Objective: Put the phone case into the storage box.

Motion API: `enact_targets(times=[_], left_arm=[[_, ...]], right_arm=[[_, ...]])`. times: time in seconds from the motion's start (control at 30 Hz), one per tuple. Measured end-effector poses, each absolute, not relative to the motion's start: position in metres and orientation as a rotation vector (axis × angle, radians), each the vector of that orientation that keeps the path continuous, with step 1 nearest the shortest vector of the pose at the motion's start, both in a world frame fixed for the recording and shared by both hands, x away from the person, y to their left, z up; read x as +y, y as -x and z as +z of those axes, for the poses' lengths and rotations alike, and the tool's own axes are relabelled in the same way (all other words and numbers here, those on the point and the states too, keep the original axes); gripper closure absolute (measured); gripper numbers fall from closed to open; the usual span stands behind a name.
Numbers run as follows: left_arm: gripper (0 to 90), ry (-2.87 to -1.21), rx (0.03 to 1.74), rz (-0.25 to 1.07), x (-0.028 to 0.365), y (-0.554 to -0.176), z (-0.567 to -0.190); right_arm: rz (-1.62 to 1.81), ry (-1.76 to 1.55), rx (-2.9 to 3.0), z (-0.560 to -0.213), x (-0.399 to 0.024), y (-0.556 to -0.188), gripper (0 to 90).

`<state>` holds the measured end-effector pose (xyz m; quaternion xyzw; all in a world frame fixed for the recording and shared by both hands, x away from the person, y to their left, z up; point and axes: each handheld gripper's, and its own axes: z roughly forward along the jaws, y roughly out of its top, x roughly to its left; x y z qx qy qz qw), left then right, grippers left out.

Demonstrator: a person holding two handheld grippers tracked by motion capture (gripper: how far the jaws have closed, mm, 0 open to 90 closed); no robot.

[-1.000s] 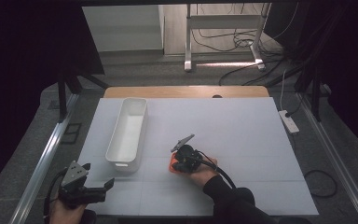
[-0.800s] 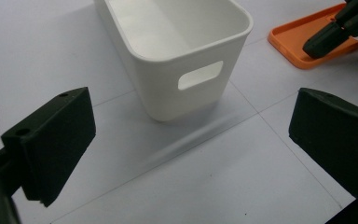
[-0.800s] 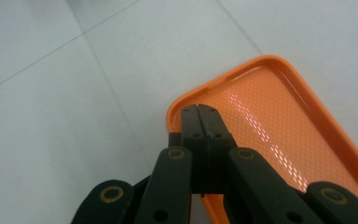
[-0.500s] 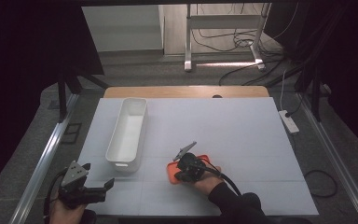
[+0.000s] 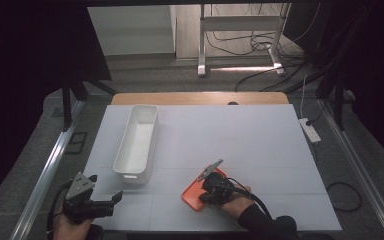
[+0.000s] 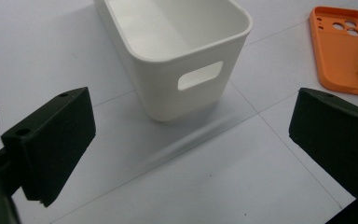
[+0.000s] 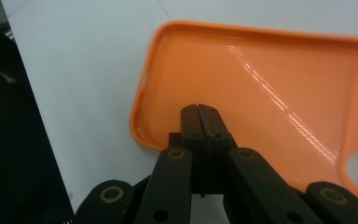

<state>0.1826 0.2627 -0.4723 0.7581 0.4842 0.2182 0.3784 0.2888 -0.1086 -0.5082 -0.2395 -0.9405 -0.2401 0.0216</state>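
A white tabletop (image 5: 260,145) carries two items. A long white plastic bin with a cut-out handle slot in its end wall (image 5: 136,143) stands upright left of centre; an orange flexible phone case with camera openings (image 5: 198,193) lies open side up near the front edge, well apart from the bin. The right gripper (image 5: 211,189) is over the case, its jaws pressed together with no gap; in the right gripper view the closed tips (image 7: 200,116) sit above the case's glossy textured inner face (image 7: 242,88), and contact cannot be judged. The left gripper (image 5: 114,199), at the table's front left corner, has its jaws spread wide and holds nothing, facing the bin's end wall (image 6: 193,86).
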Motion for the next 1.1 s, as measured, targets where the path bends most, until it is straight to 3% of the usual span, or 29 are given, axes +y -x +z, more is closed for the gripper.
enact_targets(times=[0.57,1.1], left_arm=[[1.3,-1.939,1.242,0.558,0.262,-0.183,-0.472],[1.3,-1.937,1.242,0.558,0.263,-0.183,-0.472]], right_arm=[[-0.701,0.908,-2.953,-0.502,-0.165,-0.292,89.4],[-0.764,0.962,-2.956,-0.495,-0.181,-0.301,88.9]])
